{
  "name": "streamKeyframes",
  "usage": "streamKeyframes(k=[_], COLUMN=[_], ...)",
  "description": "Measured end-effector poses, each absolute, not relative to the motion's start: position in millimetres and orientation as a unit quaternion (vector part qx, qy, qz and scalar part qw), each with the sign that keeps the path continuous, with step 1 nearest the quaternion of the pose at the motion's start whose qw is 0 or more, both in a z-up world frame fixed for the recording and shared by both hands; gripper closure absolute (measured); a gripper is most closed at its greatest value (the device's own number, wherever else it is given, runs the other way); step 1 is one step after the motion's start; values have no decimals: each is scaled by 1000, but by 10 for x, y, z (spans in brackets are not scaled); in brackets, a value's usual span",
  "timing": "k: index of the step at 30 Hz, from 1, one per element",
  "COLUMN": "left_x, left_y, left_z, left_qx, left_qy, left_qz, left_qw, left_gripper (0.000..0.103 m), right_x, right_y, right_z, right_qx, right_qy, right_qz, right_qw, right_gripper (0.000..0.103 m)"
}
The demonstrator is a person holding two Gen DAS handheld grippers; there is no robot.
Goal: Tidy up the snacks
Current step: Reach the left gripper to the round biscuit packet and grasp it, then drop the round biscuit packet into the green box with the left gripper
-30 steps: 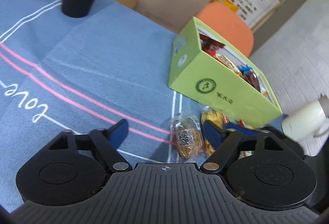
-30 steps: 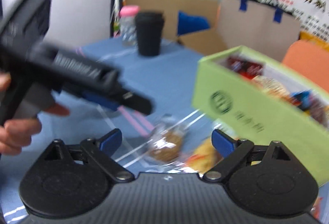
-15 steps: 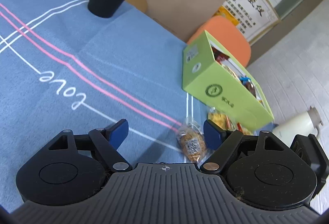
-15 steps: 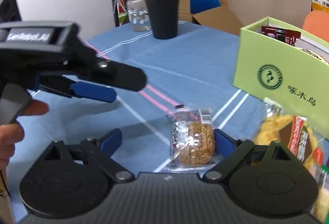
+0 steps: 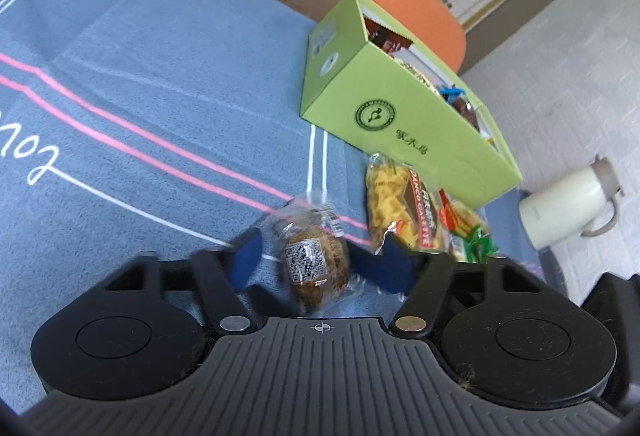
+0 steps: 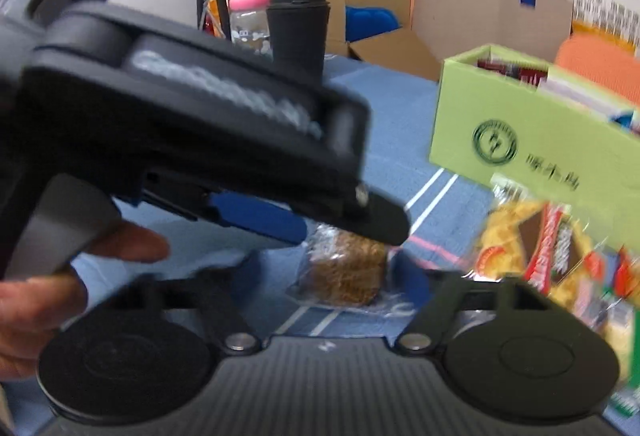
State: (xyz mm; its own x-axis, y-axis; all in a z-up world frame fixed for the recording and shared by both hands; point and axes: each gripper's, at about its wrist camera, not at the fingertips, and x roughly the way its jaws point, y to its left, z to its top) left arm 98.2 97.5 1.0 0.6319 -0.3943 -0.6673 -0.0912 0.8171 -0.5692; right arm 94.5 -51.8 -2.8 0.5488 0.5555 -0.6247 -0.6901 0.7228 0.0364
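Half a second back the left gripper (image 5: 316, 260) hung above the cloth with its jaws wide and the wrapped cookie (image 5: 314, 260) ahead of them; now it has dropped over the cookie, and the blue pads have drawn in to either side of the wrapper. Both pads are blurred in the left wrist view, so whether they already press the packet cannot be told; the gap is narrow and the cookie sits squarely in it. The right gripper (image 6: 320, 272) has also come nearer the cookie (image 6: 344, 272), which lies between its own spread, blurred fingers without visible contact.

Taking the green box (image 5: 400, 116) as landmark: it stands open-topped on the blue tablecloth (image 5: 160, 76), with packets showing inside. Just in front of its long printed side lies a yellow snack bag (image 5: 400, 208), with further red and green wrappers beside that bag. The cookie lies on the cloth in front of the box, a little farther out than the yellow bag and apart from it.

From the right wrist view, the left gripper's black body (image 6: 180, 128) crosses above the cookie, held by the left hand (image 6: 48, 300). Well behind the box stand a black cup (image 6: 298, 32) and a pink-lidded jar (image 6: 248, 20).
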Motion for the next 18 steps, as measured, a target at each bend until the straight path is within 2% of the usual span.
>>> streamKeyframes(k=[1, 2, 9, 14, 18], left_x=[984, 977, 1074, 1746, 2375], left_y=[955, 952, 877, 718, 566], left_z=[11, 7, 440, 898, 977], left_qx=[-279, -283, -308, -285, -266], left_qy=[424, 427, 380, 346, 347], left_qz=[-82, -89, -122, -151, -154], left_qw=[858, 854, 864, 881, 886], left_gripper=[87, 89, 89, 88, 88], right_x=[945, 923, 913, 1428, 2003], right_y=[-537, -557, -788, -966, -1112], right_z=[-9, 10, 388, 788, 913], right_qx=[-106, -112, -120, -127, -124], right_qy=[315, 312, 256, 207, 206], right_qz=[358, 353, 351, 323, 297], right_qw=[873, 875, 893, 915, 924], right_gripper=[58, 59, 59, 58, 58])
